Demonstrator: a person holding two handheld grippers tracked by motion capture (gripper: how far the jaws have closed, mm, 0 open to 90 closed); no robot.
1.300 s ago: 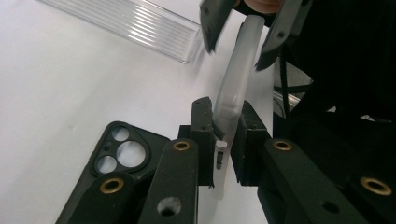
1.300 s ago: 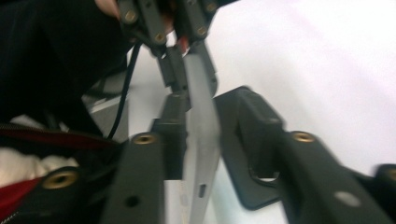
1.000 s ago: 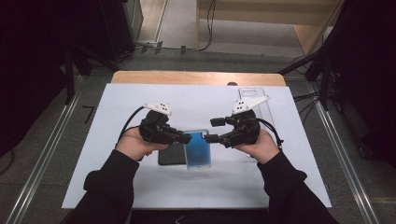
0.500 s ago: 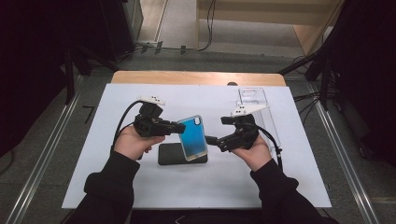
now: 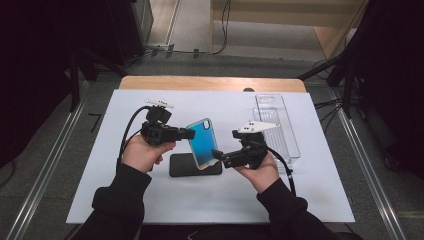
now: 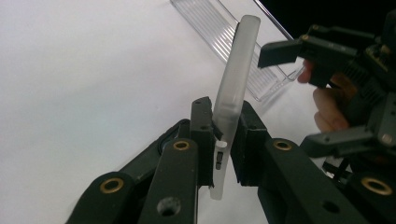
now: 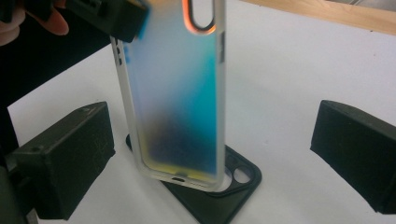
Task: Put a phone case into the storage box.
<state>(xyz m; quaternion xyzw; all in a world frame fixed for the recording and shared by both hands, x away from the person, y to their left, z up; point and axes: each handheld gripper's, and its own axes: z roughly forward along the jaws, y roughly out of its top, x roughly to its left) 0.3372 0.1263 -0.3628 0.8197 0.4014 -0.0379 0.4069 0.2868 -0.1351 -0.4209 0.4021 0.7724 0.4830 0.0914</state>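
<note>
A translucent blue phone case (image 5: 202, 142) stands tilted above a black phone case (image 5: 182, 166) that lies flat on the white table sheet (image 5: 150, 200). My left gripper (image 5: 191, 134) is shut on the blue case's long edge; in the left gripper view the pads (image 6: 204, 126) pinch its frosted rim (image 6: 233, 79). My right gripper (image 5: 218, 155) is by the case's lower right corner, its jaws just opened wide. In the right gripper view the blue case (image 7: 175, 93) hangs between the two pads (image 7: 70, 158) and touches neither, with the black case (image 7: 219, 191) beneath.
A clear plastic tray (image 5: 277, 125) lies at the right of the sheet, behind my right hand. The table's wooden far edge (image 5: 210, 82) runs along the back. Metal rails (image 5: 45, 165) flank the table on both sides.
The blue case went from lying flat on the black case to standing tilted in my left gripper. My right gripper let go, opened and dropped toward the near side.
</note>
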